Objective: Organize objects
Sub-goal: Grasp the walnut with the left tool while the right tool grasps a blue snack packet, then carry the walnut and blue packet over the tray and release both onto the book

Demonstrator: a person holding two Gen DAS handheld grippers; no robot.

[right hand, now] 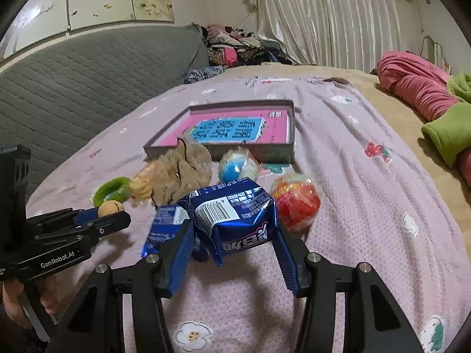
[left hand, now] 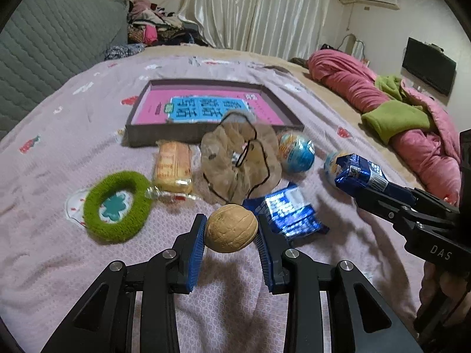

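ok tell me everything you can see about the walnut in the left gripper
The walnut is whole and in its shell, tan and oval, with fine wrinkles and a seam line visible from the right wrist view. It lies sideways, long axis across the left gripper, clamped at its two ends between the blue ribbed pads. It hangs clear above the pink bedspread, touching only the pads, near a blue snack packet lying beyond it.

Shallow cardboard box (left hand: 206, 135) on pink patterned bedspread (left hand: 59, 153), farthest back. Before it, left to right: green knitted ring (left hand: 117, 206), yellow wrapped biscuit pack (left hand: 173, 167), beige mesh pouch (left hand: 238, 161), blue foil-wrapped ball (left hand: 295, 153). Blue snack packet (left hand: 290, 213) nearest, before pouch.
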